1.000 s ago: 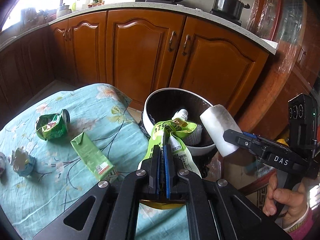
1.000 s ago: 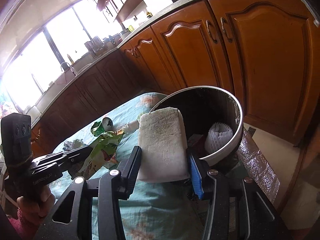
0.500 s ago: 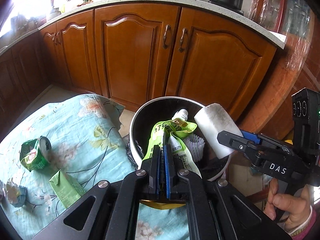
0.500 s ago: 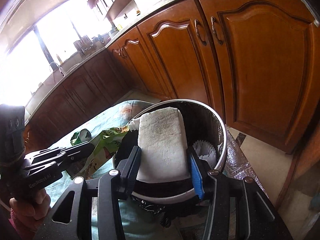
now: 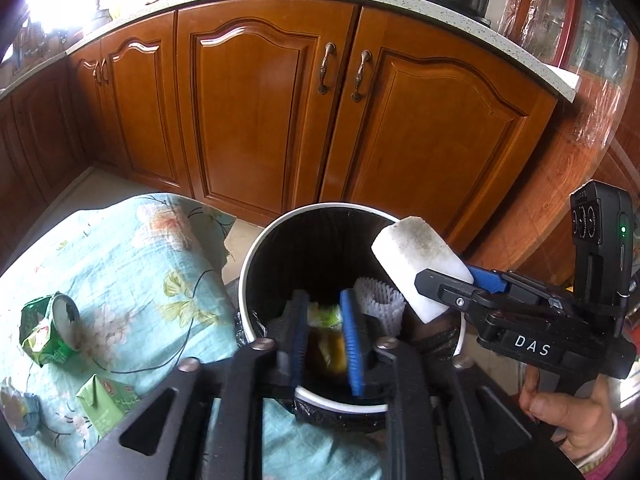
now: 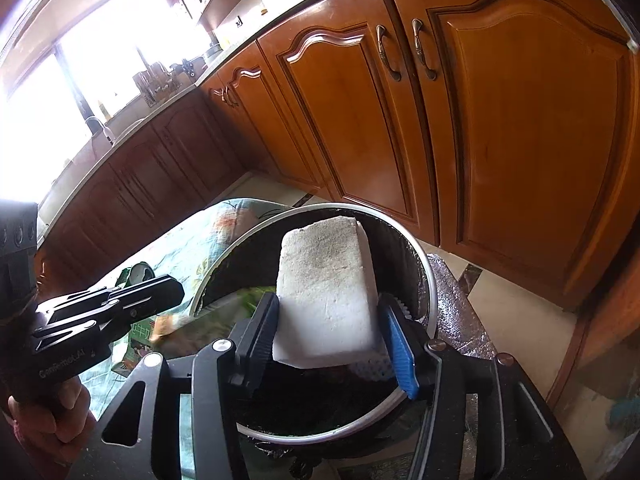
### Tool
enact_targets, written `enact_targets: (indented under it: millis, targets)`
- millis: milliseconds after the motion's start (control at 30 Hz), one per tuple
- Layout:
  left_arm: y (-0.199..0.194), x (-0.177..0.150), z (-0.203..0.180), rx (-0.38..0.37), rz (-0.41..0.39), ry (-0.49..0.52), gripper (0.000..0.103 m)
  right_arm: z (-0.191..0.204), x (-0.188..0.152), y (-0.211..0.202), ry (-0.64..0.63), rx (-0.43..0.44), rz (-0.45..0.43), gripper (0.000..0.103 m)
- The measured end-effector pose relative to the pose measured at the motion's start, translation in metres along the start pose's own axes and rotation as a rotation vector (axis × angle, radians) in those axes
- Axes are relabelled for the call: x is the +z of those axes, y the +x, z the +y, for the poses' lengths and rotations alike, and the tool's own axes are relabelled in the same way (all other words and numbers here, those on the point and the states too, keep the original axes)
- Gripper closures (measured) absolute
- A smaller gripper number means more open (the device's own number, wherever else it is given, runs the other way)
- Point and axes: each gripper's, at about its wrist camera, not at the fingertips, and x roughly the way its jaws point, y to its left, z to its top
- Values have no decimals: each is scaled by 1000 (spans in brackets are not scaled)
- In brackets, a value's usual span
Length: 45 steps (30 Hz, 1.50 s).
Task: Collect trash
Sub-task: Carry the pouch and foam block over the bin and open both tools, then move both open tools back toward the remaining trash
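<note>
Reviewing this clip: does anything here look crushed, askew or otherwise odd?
Only expected litter: a crumpled green can lies on its side on the floral tablecloth, beside a dented green drink carton. The right gripper holds a white foam block tilted over the round white-rimmed bin. The left gripper is open above it.
</note>
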Motion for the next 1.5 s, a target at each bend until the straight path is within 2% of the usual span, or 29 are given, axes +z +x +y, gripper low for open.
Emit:
enact_targets:
  millis: [133,200,600,1133,1400,1500]
  targets:
    - [-7,-10,3,9,-9,-7,72,0,-6,-4,21,14,-4,46]
    - [-11,-18,8,8,-9,-25,69,1,-10,-7,29,23,-12,41]
    - [-69,-84,52,33,-52,-178,65,44,-45,-37,28,106,-69,34]
    - [-152,-154,127,158,-70,-373,57,135,-88,-16,-77,214,37,31]
    - [-174,-170,160,211,-79,-460,54,175,-94,2,-161,228,76,31]
    - [-179,-173,172,229,-88,-489,48,184,-94,10,-178,222,85,31]
